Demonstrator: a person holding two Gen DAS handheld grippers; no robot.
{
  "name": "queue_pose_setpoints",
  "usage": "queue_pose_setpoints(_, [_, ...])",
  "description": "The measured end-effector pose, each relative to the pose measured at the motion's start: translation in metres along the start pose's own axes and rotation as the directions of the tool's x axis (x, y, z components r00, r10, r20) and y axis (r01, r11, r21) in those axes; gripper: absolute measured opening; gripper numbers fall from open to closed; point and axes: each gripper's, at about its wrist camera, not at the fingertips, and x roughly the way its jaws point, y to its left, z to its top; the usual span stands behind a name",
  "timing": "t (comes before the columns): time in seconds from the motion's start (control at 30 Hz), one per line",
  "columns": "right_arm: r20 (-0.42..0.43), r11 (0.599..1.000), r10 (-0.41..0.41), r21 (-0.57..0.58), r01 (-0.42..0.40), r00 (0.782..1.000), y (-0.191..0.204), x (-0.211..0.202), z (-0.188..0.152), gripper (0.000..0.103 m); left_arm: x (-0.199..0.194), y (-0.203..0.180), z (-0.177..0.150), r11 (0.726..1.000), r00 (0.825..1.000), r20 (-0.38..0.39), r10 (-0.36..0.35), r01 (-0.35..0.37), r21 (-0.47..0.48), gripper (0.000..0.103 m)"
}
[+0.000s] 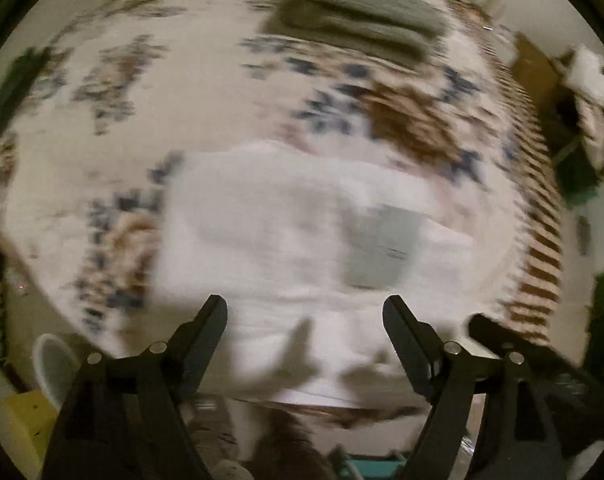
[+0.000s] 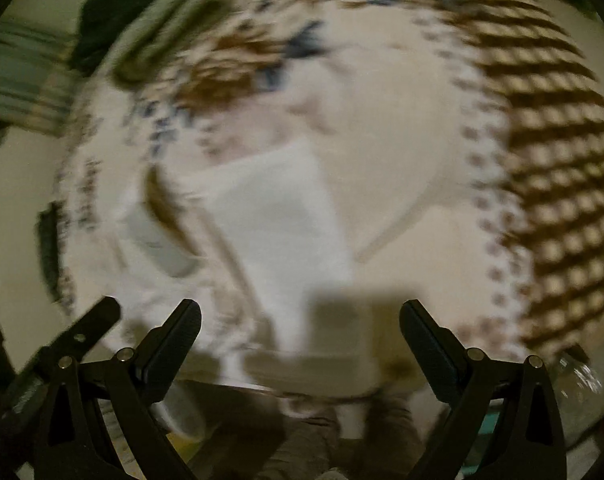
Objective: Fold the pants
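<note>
White fabric, a folded pair of pants [image 1: 286,224], lies flat on a cream bedspread with a blue-and-brown floral print and a brown checked border [image 1: 114,148]. Both views are heavily motion-blurred.

Labels: a grey rectangular patch [image 1: 382,248] sits on the pants right of centre in the left wrist view; a faint dark line crosses it, but no lettering can be read. In the right wrist view the same grey patch [image 2: 158,244] shows at the garment's left side, again unreadable. No other writing visible.

Left gripper [image 1: 305,312]: black fingers spread wide, nothing between them, hovering over the near edge of the pants; contact with the cloth cannot be told. Finger shadows fall on the white fabric just below.

Right gripper [image 2: 300,316]: black fingers also spread wide, holding nothing, above the pants [image 2: 278,216] and the bedspread [image 2: 422,152] beside them. A blocky shadow lies between the fingers.

A folded olive-grey cloth [image 1: 354,16] rests on the bedspread well beyond the pants. A second black gripper finger pokes in at the right edge of the left view and at the left edge of the right view.
</note>
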Motion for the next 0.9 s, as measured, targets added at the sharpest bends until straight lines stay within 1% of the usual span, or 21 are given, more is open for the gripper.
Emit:
queue_pose_setpoints(0.07, [-0.022, 0.998, 0.046, -0.042, -0.047, 0.999, 0.022, 0.013, 0.004, 0.101, 0.011, 0.019, 0.005, 0.997, 0.997, -0.014, 0.073, -0.073, -0.023, 0.079])
queue_pose_setpoints(0.13, [-0.044, 0.994, 0.075, -0.077, -0.078, 0.996, 0.044, 0.031, 0.003, 0.101, 0.024, 0.037, 0.007, 0.992, 0.992, -0.032, 0.119, -0.12, -0.045, 0.079])
queue_pose_setpoints(0.2, [-0.068, 0.988, 0.103, -0.109, -0.11, 0.992, 0.059, 0.049, 0.006, 0.101, 0.036, 0.052, 0.008, 0.987, 0.988, -0.046, 0.145, -0.147, -0.058, 0.079])
queue_pose_setpoints(0.27, [-0.092, 0.984, 0.099, -0.139, -0.111, 0.991, 0.071, 0.066, 0.011, 0.101, 0.044, 0.062, 0.009, 0.985, 0.985, -0.06, 0.161, -0.165, -0.058, 0.079])
queue_pose_setpoints(0.33, [-0.119, 0.981, 0.078, -0.169, -0.097, 0.99, 0.079, 0.088, 0.015, 0.1, 0.05, 0.067, 0.011, 0.982, 0.981, -0.068, 0.181, -0.185, -0.05, 0.079])
queue_pose_setpoints(0.37, [-0.128, 0.978, 0.09, -0.177, -0.112, 0.988, 0.083, 0.095, 0.016, 0.099, 0.051, 0.069, 0.012, 0.981, 0.98, -0.07, 0.185, -0.188, -0.049, 0.079])
queue_pose_setpoints(0.4, [-0.126, 0.977, 0.093, -0.18, -0.115, 0.988, 0.084, 0.097, 0.015, 0.091, 0.052, 0.071, 0.012, 0.981, 0.98, -0.071, 0.186, -0.189, -0.049, 0.079])
queue_pose_setpoints(0.43, [-0.133, 0.974, 0.106, -0.184, -0.129, 0.985, 0.09, 0.102, 0.014, 0.077, 0.052, 0.073, 0.011, 0.981, 0.98, -0.071, 0.186, -0.19, -0.048, 0.079])
queue_pose_setpoints(0.47, [-0.142, 0.973, 0.11, -0.189, -0.136, 0.984, 0.096, 0.106, 0.012, 0.076, 0.053, 0.074, 0.011, 0.98, 0.979, -0.071, 0.19, -0.193, -0.046, 0.079])
queue_pose_setpoints(0.5, [-0.125, 0.975, 0.058, -0.207, -0.083, 0.991, 0.102, 0.108, 0.009, 0.071, 0.053, 0.074, 0.011, 0.979, 0.978, -0.072, 0.194, -0.198, -0.044, 0.079])
queue_pose_setpoints(0.53, [-0.11, 0.974, 0.046, -0.217, -0.069, 0.993, 0.105, 0.109, 0.008, 0.053, 0.053, 0.075, 0.011, 0.979, 0.978, -0.076, 0.193, -0.197, -0.047, 0.079])
queue_pose_setpoints(0.57, [-0.085, 0.974, 0.032, -0.219, -0.05, 0.996, 0.107, 0.108, 0.006, 0.043, 0.052, 0.075, 0.011, 0.98, 0.979, -0.08, 0.187, -0.191, -0.05, 0.079])
queue_pose_setpoints(0.6, [-0.066, 0.978, 0.015, -0.208, -0.028, 0.998, 0.106, 0.106, 0.004, 0.039, 0.051, 0.076, 0.011, 0.982, 0.981, -0.084, 0.175, -0.179, -0.055, 0.079])
queue_pose_setpoints(0.63, [-0.049, 0.982, 0.02, -0.184, -0.029, 0.999, 0.104, 0.103, 0.002, 0.034, 0.049, 0.078, 0.012, 0.985, 0.984, -0.085, 0.156, -0.162, -0.064, 0.079])
queue_pose_setpoints(0.7, [-0.002, 0.985, 0.013, -0.17, -0.013, 1.0, 0.101, 0.086, -0.003, 0.03, 0.041, 0.081, 0.014, 0.99, 0.992, -0.067, 0.104, -0.11, -0.088, 0.083])
queue_pose_setpoints(0.73, [0.017, 0.984, 0.001, -0.177, 0.002, 1.0, 0.102, 0.08, -0.005, 0.029, 0.037, 0.082, 0.015, 0.991, 0.996, -0.056, 0.076, -0.082, -0.101, 0.089])
queue_pose_setpoints(0.77, [0.044, 0.984, -0.015, -0.179, 0.022, 0.999, 0.102, 0.068, -0.008, 0.029, 0.033, 0.083, 0.017, 0.992, 0.998, -0.045, 0.048, -0.053, -0.115, 0.091])
queue_pose_setpoints(0.8, [0.073, 0.985, -0.028, -0.168, 0.04, 0.997, 0.098, 0.051, -0.01, 0.028, 0.029, 0.084, 0.019, 0.991, 0.999, -0.036, 0.016, -0.021, -0.132, 0.091])
queue_pose_setpoints(0.9, [0.13, 0.99, -0.066, -0.112, 0.081, 0.989, 0.085, 0.018, -0.01, 0.028, 0.025, 0.083, 0.024, 0.989, 1.0, -0.026, -0.017, 0.013, -0.147, 0.091])
